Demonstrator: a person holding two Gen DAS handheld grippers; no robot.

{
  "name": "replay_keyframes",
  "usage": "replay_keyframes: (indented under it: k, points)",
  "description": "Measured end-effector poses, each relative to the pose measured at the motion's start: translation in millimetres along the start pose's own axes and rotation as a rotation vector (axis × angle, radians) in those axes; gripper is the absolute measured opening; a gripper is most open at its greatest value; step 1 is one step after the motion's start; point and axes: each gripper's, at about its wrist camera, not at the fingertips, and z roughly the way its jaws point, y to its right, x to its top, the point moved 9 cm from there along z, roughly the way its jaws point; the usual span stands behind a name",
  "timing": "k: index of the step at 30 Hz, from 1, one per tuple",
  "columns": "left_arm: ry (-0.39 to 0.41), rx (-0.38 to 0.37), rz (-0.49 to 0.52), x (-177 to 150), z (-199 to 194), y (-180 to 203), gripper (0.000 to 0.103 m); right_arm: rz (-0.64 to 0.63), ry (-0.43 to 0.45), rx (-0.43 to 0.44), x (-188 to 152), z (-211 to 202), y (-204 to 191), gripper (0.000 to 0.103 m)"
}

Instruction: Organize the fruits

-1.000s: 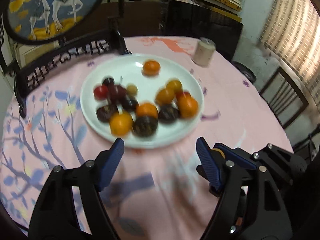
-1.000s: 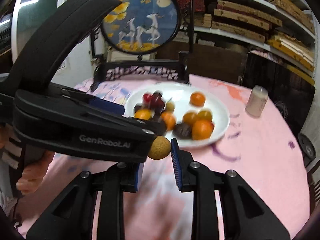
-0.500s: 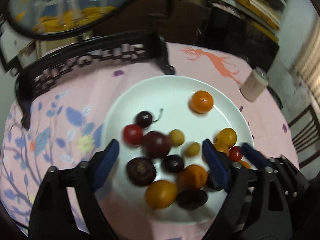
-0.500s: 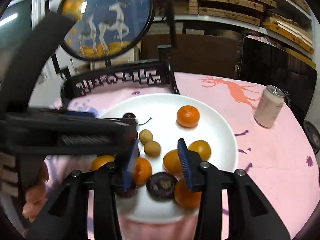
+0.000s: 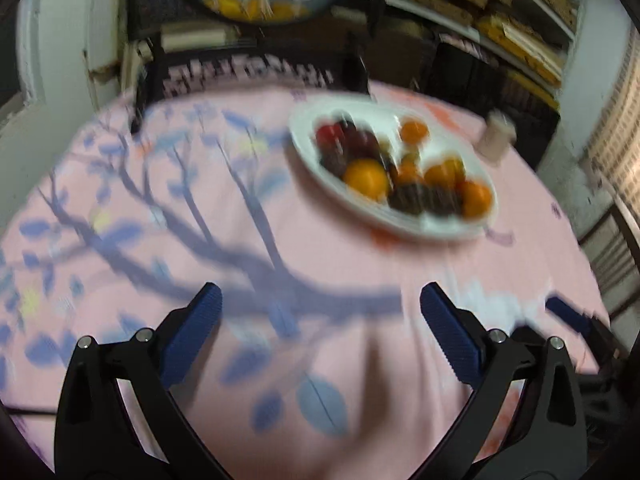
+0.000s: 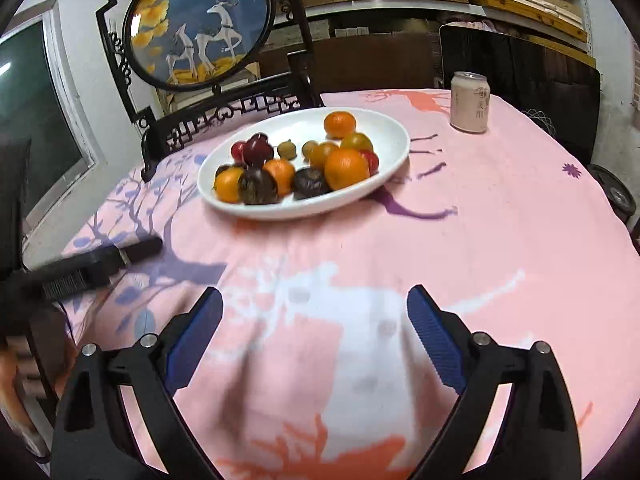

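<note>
Both grippers are empty, jaws still spreading wide: left gripper (image 5: 320, 312) and right gripper (image 6: 314, 310) hover over the pink printed table (image 6: 480, 240). All the mixed orange, red and dark fruits (image 6: 296, 168) sit piled on the white oval plate (image 6: 384, 128), well beyond the fingertips.

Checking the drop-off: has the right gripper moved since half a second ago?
Yes. The right gripper, jaws opening and empty, has pulled back from the white plate.

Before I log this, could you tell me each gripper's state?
Left gripper: tongs opening, nothing between them.
Right gripper: tongs opening, nothing between them.
</note>
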Motion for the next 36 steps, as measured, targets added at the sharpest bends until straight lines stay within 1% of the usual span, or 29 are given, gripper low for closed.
replay_keyframes:
  k: [2,4,6,8,11,13,15,18,19,20,21,22,25,26,27,29,33,34,36]
  points:
    - [-0.02,0.014,0.049,-15.4,2.1,12.3,0.101,-0.006,0.002,-0.037,-6.5,-3.7,3.7,0.101]
    - [-0.011,0.08,0.134,-24.4,1.4,20.7,0.101,-0.006,-0.015,-0.08,-12.0,-2.7,11.9,0.101]
    - [-0.005,0.116,0.175,-27.6,3.0,24.5,0.101,0.009,-0.055,-0.119,-17.5,3.5,23.3,0.101]
    - [-0.018,0.107,0.167,-29.3,7.7,23.6,0.101,0.035,-0.103,-0.124,-23.6,11.1,31.3,0.101]
    - [-0.05,0.112,0.134,-32.2,17.7,17.2,0.101,0.041,-0.139,-0.126,-29.7,17.3,34.0,0.101]
    - [-0.056,0.098,0.103,-34.0,20.1,14.3,0.101,0.032,-0.168,-0.135,-34.1,22.4,33.9,0.101]
    - [-0.066,0.099,0.094,-37.2,22.8,14.4,0.101,0.02,-0.171,-0.146,-34.1,22.9,32.6,0.101]
    - [-0.074,0.129,0.125,-39.9,24.7,18.1,0.101,0.016,-0.168,-0.147,-33.3,22.2,31.6,0.101]
    - [-0.079,0.133,0.139,-40.4,24.6,20.2,0.101,0.019,-0.154,-0.133,-31.2,20.2,29.8,0.101]
    - [-0.077,0.127,0.152,-40.0,23.4,22.8,0.101,0.023,-0.12,-0.119,-27.3,15.4,27.5,0.101]
    - [-0.064,0.12,0.169,-38.5,20.5,26.3,0.101,0.018,-0.097,-0.119,-23.9,13.0,25.9,0.101]
    - [-0.029,0.131,0.197,-34.6,14.2,30.5,0.101,0.01,-0.076,-0.122,-21.2,9.6,24.6,0.101]
    - [0.097,0.24,0.279,-19.7,-10.2,36.8,0.101,0.001,-0.033,-0.13,-13.7,2.6,25.0,0.101]
    - [0.132,0.245,0.28,-15.5,-18.4,38.0,0.101,0.003,-0.016,-0.133,-10.9,-0.5,25.8,0.101]
    - [0.169,0.224,0.265,-11.6,-28.2,39.1,0.101,0.005,-0.006,-0.127,-8.8,-2.6,26.1,0.102]
    - [0.194,0.185,0.239,-8.1,-37.1,37.5,0.101,0.012,0.012,-0.122,-5.8,-5.8,27.0,0.102]
    - [0.176,0.086,0.192,-5.2,-37.6,36.1,0.101,0.005,0.004,-0.116,-4.6,-4.0,25.6,0.102]
    - [0.179,0.07,0.187,-5.1,-38.4,36.5,0.101,0.006,0.007,-0.115,-4.6,-4.4,25.4,0.102]
    - [0.196,0.077,0.187,-4.2,-42.5,36.7,0.101,0.005,0.015,-0.116,-3.8,-5.7,25.4,0.102]
